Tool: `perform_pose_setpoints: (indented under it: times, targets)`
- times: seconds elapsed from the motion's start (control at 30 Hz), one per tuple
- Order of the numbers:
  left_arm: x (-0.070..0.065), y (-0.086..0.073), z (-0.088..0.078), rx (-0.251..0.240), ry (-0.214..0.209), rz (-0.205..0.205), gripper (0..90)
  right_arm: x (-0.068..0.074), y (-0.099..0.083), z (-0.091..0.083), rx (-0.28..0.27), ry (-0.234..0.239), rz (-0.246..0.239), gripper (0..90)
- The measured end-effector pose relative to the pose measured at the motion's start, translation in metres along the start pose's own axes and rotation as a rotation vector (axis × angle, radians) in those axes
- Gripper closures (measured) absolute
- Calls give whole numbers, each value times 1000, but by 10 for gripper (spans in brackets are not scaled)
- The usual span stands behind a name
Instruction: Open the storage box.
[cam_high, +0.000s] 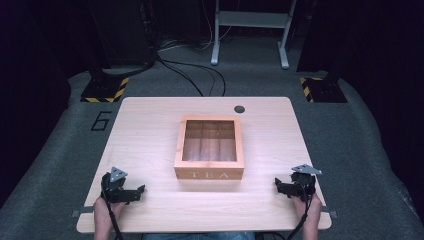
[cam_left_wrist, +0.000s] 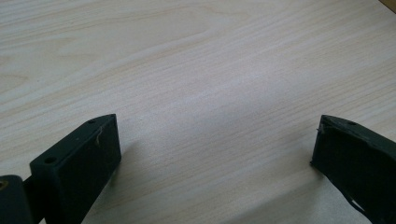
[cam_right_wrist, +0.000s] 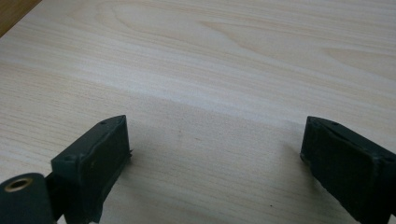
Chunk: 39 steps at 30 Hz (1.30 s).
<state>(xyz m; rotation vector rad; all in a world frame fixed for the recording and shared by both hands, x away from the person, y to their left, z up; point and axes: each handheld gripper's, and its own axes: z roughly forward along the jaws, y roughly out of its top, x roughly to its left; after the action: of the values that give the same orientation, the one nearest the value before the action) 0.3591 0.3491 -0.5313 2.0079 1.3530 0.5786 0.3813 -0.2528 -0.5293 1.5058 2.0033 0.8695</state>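
You're clearly sitting in some kind of lab or recording studio setup, not a home. Your light wood table (cam_high: 150, 130) sits alone on grey carpet (cam_high: 60, 140) with a "6" (cam_high: 101, 121) marked on it, dark surroundings all round, black stands on hazard-striped bases (cam_high: 105, 89) at both far corners, cables (cam_high: 195, 75) snaking across the floor, and a grey metal frame (cam_high: 250, 30) behind.

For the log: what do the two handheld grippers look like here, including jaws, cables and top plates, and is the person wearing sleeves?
Both the left gripper and the right gripper are black and blocky, each topped by a grey three-cornered plate. A black cable trails from each back toward the person. Up close, the jaws are flat, rectangular black blocks with small screw holes along their top faces. No sleeves show on the forearms in the high view.
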Motion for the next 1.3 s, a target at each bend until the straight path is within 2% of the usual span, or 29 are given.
perform_pose_setpoints:
  times: [0.63,0.7,0.8,0.87,1.0,1.07,1.1,1.17,1.2,1.3]
  targets:
    - [0,0,0,1,-2,1,1,0,0,0,0,0,1,76]
    - [0,-1,0,-10,-1,3,0,0,0,0,0,0,1,76]
    - [0,0,0,-11,-18,13,0,0,0,0,0,0,0,76]
    - [-2,0,-2,-20,-49,-4,0,0,0,0,0,1,0,76]
    - [-7,7,-6,-77,-92,-13,2,0,0,0,1,0,0,76]
    - [-9,10,-8,-78,-104,-10,2,0,0,0,1,0,0,76]
    - [-13,18,-10,-103,-144,-2,2,0,0,0,0,0,1,76]
    - [-16,21,-11,-121,-150,-1,2,0,0,0,0,0,0,76]
    - [-21,28,-13,-137,-172,14,1,0,0,0,0,1,1,76]
    - [-30,39,-12,-170,-201,28,1,0,0,0,1,-1,0,76]
